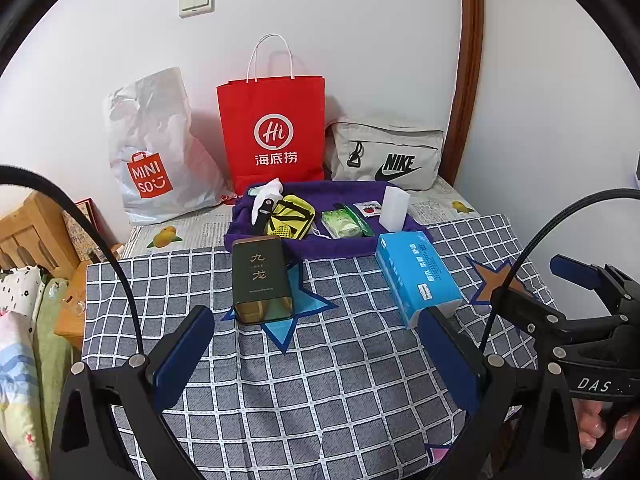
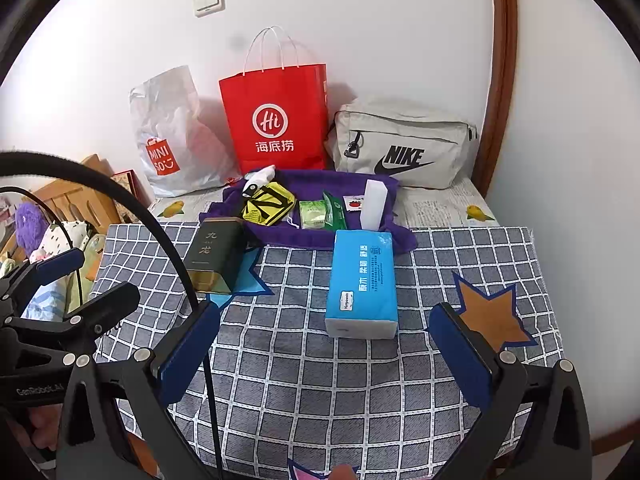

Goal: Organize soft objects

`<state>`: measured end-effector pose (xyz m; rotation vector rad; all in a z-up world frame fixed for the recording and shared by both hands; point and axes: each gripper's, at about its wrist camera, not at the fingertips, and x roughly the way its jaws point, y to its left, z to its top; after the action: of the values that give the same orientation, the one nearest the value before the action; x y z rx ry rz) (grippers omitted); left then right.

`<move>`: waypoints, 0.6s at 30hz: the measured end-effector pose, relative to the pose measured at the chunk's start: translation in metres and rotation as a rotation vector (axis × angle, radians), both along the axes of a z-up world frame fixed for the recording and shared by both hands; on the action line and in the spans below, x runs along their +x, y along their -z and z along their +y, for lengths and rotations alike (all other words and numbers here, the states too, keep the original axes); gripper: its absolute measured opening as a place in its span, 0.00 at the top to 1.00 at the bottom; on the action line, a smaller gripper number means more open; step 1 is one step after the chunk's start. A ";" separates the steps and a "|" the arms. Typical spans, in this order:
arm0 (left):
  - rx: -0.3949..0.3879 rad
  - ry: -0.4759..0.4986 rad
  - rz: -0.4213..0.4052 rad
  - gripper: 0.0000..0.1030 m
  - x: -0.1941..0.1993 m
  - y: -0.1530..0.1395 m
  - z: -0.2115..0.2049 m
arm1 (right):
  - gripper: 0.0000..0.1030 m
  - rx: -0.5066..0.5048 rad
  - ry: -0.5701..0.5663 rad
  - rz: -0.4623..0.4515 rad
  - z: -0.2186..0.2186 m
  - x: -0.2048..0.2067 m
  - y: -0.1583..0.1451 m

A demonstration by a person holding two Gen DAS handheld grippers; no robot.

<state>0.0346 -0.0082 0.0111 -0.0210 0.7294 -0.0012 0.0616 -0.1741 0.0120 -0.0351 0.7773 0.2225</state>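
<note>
Both claws, left (image 1: 316, 344) and right (image 2: 324, 348), gape empty while we see tissues (image 2: 362, 284) at twelve o'clock on the tabletop (image 2: 320, 380), outside the purple tray (image 2: 276, 236); progress unclear.

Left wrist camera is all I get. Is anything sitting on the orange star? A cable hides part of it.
Observer: No. In the right wrist view the orange star is bare, and the right gripper is open just in front of it.
Operator: What's over past the wooden thing on the left?
Observer: A fluffy purple thing, outside your view, next to some spotted fabric. I cannot tell what it is.
</note>
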 end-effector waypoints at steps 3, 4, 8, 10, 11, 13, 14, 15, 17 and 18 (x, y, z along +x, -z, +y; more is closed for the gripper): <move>0.000 -0.001 0.000 0.00 0.000 0.000 0.000 | 0.00 0.003 0.001 -0.001 0.000 0.000 -0.001; 0.000 0.001 0.000 0.00 0.000 0.000 0.001 | 0.00 0.002 0.002 -0.001 0.000 0.000 -0.001; 0.001 -0.001 -0.002 0.00 -0.001 0.000 0.001 | 0.00 0.002 0.001 -0.001 -0.001 0.000 -0.001; 0.001 0.000 -0.002 0.00 -0.001 0.001 0.001 | 0.00 0.002 0.001 -0.001 -0.001 0.000 0.000; 0.002 -0.001 -0.003 0.00 -0.001 0.001 0.001 | 0.00 0.003 0.001 -0.001 -0.001 0.000 -0.001; 0.002 -0.001 -0.002 0.00 -0.001 0.000 0.001 | 0.00 0.000 0.001 -0.001 0.000 -0.001 0.000; 0.001 -0.001 -0.002 0.00 -0.001 0.001 0.001 | 0.00 -0.002 0.001 -0.002 -0.001 -0.001 0.000; 0.000 0.000 -0.002 0.00 -0.001 0.000 0.001 | 0.00 -0.003 0.000 -0.002 -0.001 -0.001 0.000; 0.001 0.000 -0.003 0.00 -0.001 0.000 0.001 | 0.00 -0.002 0.000 -0.002 -0.001 -0.001 0.000; 0.002 0.001 -0.003 0.00 -0.001 0.000 0.001 | 0.00 -0.003 0.000 -0.002 -0.001 -0.001 0.000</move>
<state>0.0340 -0.0074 0.0107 -0.0191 0.7262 -0.0010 0.0611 -0.1753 0.0119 -0.0379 0.7758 0.2213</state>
